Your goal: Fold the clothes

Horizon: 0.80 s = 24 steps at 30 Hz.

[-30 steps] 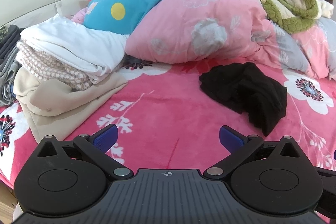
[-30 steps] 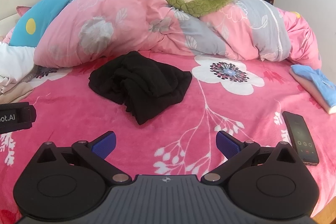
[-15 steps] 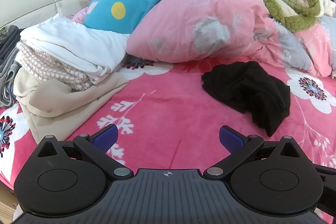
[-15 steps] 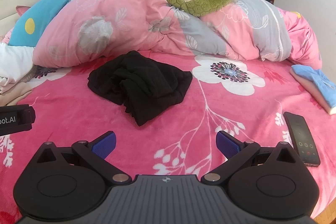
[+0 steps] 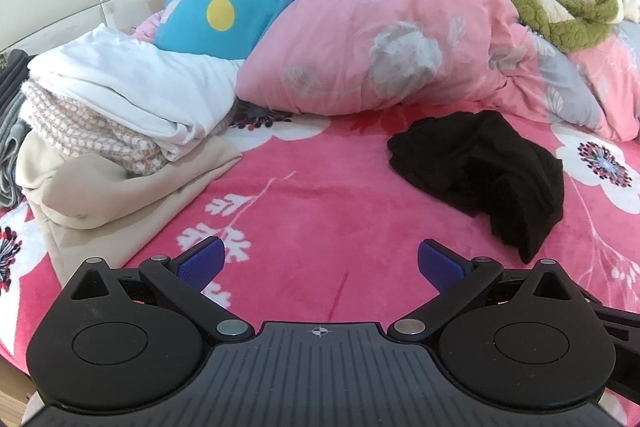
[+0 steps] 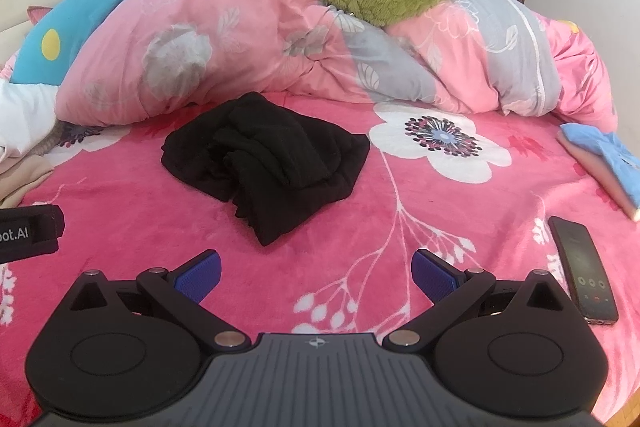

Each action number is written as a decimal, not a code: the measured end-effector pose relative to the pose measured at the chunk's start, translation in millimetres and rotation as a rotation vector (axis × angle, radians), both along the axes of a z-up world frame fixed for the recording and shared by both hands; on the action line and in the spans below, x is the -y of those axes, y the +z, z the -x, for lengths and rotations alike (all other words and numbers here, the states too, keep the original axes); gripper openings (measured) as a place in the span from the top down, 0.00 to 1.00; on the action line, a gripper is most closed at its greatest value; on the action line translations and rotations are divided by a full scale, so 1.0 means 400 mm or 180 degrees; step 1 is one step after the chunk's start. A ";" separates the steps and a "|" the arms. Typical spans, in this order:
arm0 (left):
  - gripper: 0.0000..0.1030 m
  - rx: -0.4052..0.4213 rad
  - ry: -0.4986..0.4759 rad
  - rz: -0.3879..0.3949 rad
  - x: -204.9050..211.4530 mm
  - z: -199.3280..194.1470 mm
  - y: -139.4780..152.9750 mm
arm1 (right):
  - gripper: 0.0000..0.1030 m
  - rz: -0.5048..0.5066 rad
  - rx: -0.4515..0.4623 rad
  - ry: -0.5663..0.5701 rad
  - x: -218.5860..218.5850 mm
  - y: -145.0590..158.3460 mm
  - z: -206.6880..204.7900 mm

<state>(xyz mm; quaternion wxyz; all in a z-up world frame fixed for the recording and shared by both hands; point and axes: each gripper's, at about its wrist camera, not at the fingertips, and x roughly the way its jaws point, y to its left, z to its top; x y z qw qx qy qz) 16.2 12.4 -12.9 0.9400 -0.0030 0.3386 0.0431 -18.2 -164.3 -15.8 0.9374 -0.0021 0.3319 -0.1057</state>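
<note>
We hold both claws spread and empty, the left claw [image 5: 320, 263] and right claw [image 6: 316, 273]. The crumpled black garment [image 6: 266, 157] lies on the bed ahead of the right claw. Next we reach and pinch its edges to spread it flat.

Left tongs [image 5: 319, 263] spread wide above pink blanket [image 5: 320, 211]; crumpled black garment [image 5: 480, 171], perhaps trousers, ahead-right.

Bright, even, soft-shadowed light – both views sharp, though fisheye-bent and dark at the corners
</note>
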 end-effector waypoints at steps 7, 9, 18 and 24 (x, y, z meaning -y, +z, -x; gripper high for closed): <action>0.00 0.0091 -0.0223 0.0056 0.015 -0.067 -0.032 | 0.00 0.0082 0.0180 0.0074 0.027 -0.024 -0.017; 0.00 0.0180 -0.0322 0.0111 0.021 -0.091 -0.036 | 0.00 0.0184 0.0291 0.0088 0.045 -0.031 -0.027; 0.05 0.0485 -0.0906 0.0054 0.116 -0.255 -0.077 | 0.03 0.0228 0.0756 0.0449 0.159 -0.028 -0.204; 0.46 0.0083 -0.1169 0.0111 0.154 -0.385 -0.167 | 0.33 -0.0251 0.0459 0.0814 0.183 -0.082 -0.351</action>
